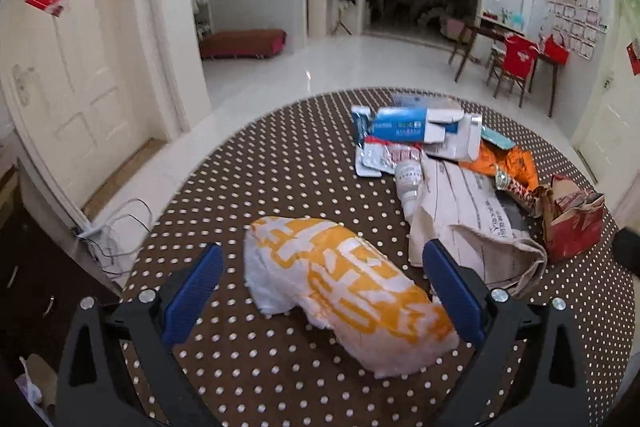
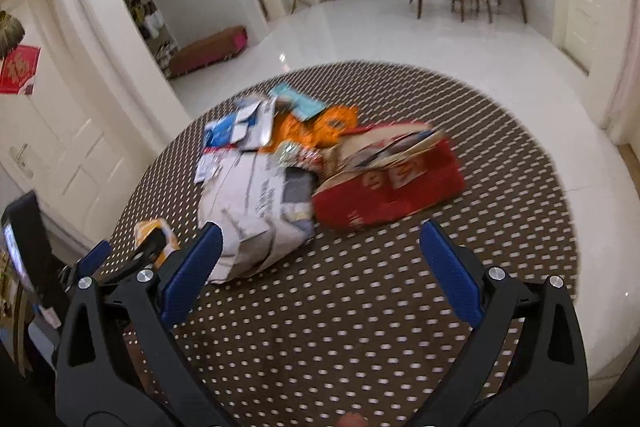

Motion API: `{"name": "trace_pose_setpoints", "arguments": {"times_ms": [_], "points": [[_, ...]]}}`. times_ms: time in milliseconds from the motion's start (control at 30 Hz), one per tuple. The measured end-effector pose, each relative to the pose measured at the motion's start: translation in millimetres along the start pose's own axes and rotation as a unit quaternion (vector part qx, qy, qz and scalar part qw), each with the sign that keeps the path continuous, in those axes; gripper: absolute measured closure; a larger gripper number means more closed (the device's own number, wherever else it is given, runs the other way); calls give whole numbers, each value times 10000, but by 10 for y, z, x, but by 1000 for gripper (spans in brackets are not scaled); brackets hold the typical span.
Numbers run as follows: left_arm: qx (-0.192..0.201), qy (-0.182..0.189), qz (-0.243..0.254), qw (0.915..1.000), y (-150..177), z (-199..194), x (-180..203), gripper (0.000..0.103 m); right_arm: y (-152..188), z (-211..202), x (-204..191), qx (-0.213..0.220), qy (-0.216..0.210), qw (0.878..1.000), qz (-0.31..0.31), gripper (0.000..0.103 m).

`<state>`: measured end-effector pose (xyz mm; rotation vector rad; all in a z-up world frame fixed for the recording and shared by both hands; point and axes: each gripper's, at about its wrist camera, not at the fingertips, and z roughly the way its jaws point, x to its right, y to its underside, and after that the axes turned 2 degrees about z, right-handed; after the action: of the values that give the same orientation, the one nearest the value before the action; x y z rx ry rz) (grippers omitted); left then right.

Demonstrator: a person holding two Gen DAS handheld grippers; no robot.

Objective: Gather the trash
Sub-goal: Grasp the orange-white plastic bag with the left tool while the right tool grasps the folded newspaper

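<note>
Currently left claw (image 1: 322, 291) is spread wide, straddling the white-and-orange plastic bag (image 1: 344, 291) on the polka-dot counter (image 1: 240, 179); no contact that I can see. Right claw (image 2: 320, 267) is also wide apart, holding nothing, over bare cloth at 6 o'clock of the trash pile.

Pile sits at 1 o'clock from the left claw: blue-and-white cartons (image 1: 416, 129), small white bottle (image 1: 410, 183), crumpled paper bag (image 1: 468, 223), orange wrapper (image 1: 508, 163), torn red box (image 1: 576, 223).

Risks, my read:
- Bag is soft and slack; closing may pinch only a fold, and it slips out on lift.
- Bottle lies on its side and could roll if the paper bag gets nudged.
- Right view is motion-blurred, so aim is loose.

Room: counter edge curves close at 9 o'clock of the bag, with open floor beyond. Cloth near the right claw is free; plenty of approach space from 6 o'clock.
</note>
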<state>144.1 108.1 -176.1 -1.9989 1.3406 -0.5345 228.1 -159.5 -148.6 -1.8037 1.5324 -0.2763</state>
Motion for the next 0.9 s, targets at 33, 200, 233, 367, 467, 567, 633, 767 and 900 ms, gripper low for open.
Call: {"name": "trace_pose_setpoints", "arguments": {"times_ms": [33,200,233,367,467,567,633,767,900], "points": [[-87,102,11,9999,-10,56,-11,5,14,66,-48,-88,-14,9999,-48,6],[-419,662,4,9969,4,239,-103,23,75,318,-171,-404,-20,9992,-1,6],[-465,759,16,9960,2,260,-109,28,86,356,-195,-451,-28,9990,-10,6],[-430,988,450,9932,19,209,-58,41,140,558,-349,-569,45,9980,-277,6],[-449,1152,551,9908,24,170,-60,47,146,742,-359,-652,189,9973,-290,7],[-482,1300,523,9890,15,144,-97,50,159,836,-389,-667,268,9964,-453,42],[-510,1363,501,9881,6,138,-119,51,165,832,-416,-642,234,9959,-584,53],[-543,1397,489,9875,-4,127,-130,51,163,741,-315,-653,72,9965,-507,59],[-530,1443,511,9868,-19,87,-119,51,166,516,-214,-617,-243,9967,-469,61]]}}
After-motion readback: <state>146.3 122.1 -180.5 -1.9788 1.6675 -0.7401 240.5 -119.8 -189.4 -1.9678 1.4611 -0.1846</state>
